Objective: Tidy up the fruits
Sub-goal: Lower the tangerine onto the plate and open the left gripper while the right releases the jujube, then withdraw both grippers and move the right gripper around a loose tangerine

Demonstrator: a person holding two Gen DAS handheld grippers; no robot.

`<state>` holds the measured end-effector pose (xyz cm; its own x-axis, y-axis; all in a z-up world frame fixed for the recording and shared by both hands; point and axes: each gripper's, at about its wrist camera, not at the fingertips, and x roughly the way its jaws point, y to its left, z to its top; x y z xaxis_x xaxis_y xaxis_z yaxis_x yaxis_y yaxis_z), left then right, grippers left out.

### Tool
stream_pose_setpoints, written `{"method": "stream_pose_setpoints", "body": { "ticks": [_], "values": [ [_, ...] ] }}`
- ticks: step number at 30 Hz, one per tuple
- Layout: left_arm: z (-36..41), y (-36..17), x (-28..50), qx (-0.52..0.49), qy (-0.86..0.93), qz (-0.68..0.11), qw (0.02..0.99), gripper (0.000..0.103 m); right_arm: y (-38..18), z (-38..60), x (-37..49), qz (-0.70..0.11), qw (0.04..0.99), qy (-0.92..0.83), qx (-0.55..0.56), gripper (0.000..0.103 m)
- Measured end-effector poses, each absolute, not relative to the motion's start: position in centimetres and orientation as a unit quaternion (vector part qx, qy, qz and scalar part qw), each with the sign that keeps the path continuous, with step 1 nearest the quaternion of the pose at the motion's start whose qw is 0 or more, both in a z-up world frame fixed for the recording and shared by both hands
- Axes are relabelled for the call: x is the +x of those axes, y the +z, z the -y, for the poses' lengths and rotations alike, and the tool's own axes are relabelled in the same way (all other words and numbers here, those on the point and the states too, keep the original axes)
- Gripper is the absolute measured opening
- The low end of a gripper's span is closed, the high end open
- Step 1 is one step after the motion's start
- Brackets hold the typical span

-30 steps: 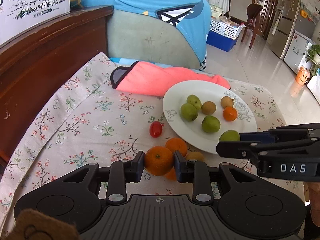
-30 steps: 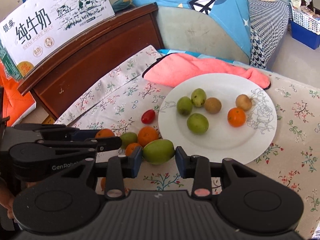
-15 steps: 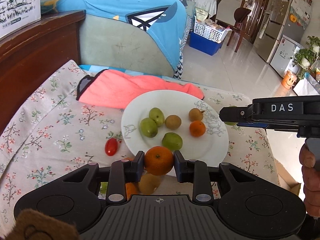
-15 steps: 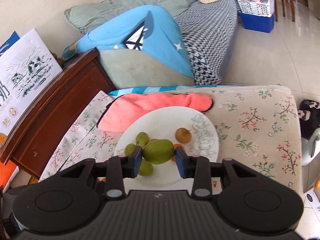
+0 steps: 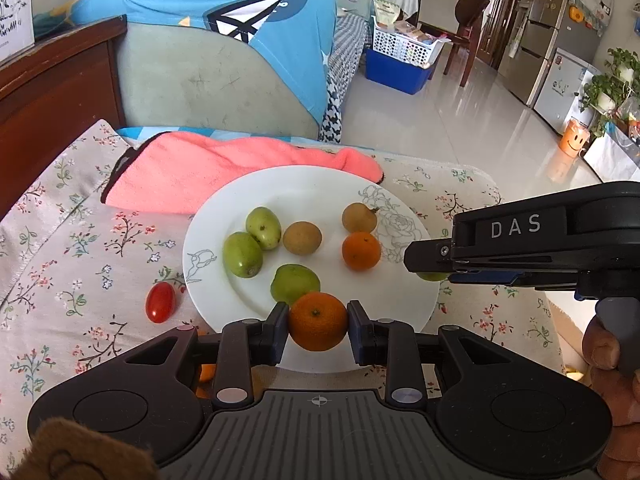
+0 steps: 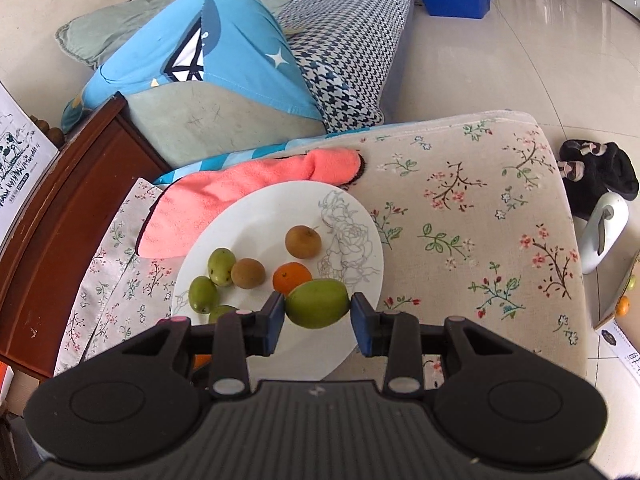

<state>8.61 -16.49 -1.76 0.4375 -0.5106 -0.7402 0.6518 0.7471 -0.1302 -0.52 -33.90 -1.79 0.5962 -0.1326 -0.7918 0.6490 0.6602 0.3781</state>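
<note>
While both grippers tilt steeply down toward the plate [image 5: 400, 208], each is clamped on a fruit. The left gripper [image 5: 318, 327] pinches an orange [image 5: 318, 321] between its pads, held above the plate's near rim. The right gripper [image 6: 318, 312] pinches a green fruit [image 6: 317, 303] the same way, over the near right part of the plate.

In the left wrist view the right gripper comes in from the right edge, seen side-on with its fingers level across the picture, their tips at the plate's right rim; a sliver of the green fruit shows under them. The hand [image 5: 612, 396] holding it grips the handle at the lower right, fingers curled around it.

On the plate lie three green fruits, two brown ones and a small orange [image 5: 361, 251]. The brown and green ones sit toward the left and middle, the small orange toward the right beside the flower drawing. A cherry tomato [image 5: 160, 302] lies on the floral cloth [image 5: 72, 264] just left of the plate. A pink towel [image 5: 224, 172] lies behind the plate, its edge touching the far rim.
</note>
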Motion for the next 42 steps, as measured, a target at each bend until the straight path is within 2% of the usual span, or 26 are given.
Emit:
{"method": "stream_pose_setpoints", "body": {
  "ticks": [11, 12, 16, 21, 26, 30, 36, 42],
  "values": [
    [16.8, -1.8, 8.9, 0.074, -0.344, -0.404, 0.844, 0.031, -2.8, 33.9, 0.0, -0.387, 0.816, -0.240, 0.357, 0.038],
    [16.7, -1.7, 8.8, 0.071, -0.346, -0.403, 0.844, 0.035, -2.7, 33.9, 0.0, -0.384, 0.817, -0.242, 0.356, 0.038],
    [16.4, -0.8, 8.7, 0.071, -0.334, -0.393, 0.854, 0.062, -2.3, 34.1, -0.1, -0.372, 0.821, -0.240, 0.361, 0.038],
    [15.6, 0.5, 9.2, 0.070, -0.308, -0.396, 0.862, 0.073, -1.7, 34.0, -0.1, -0.367, 0.826, -0.240, 0.353, 0.038],
    [14.3, 2.0, 9.7, 0.075, -0.287, -0.401, 0.867, 0.074, -1.2, 33.6, -0.2, -0.366, 0.833, -0.234, 0.343, 0.038],
    [13.2, 3.4, 9.8, 0.091, -0.284, -0.387, 0.873, 0.081, -0.5, 32.4, -0.2, -0.369, 0.846, -0.222, 0.315, 0.040],
    [10.6, 3.8, 11.0, 0.108, -0.262, -0.395, 0.874, 0.083, 0.1, 30.1, -0.5, -0.371, 0.863, -0.198, 0.280, 0.046],
    [8.2, 3.8, 12.7, 0.115, -0.254, -0.403, 0.871, 0.083, -0.1, 27.2, -0.9, -0.381, 0.872, -0.154, 0.267, 0.047]
  ]
}}
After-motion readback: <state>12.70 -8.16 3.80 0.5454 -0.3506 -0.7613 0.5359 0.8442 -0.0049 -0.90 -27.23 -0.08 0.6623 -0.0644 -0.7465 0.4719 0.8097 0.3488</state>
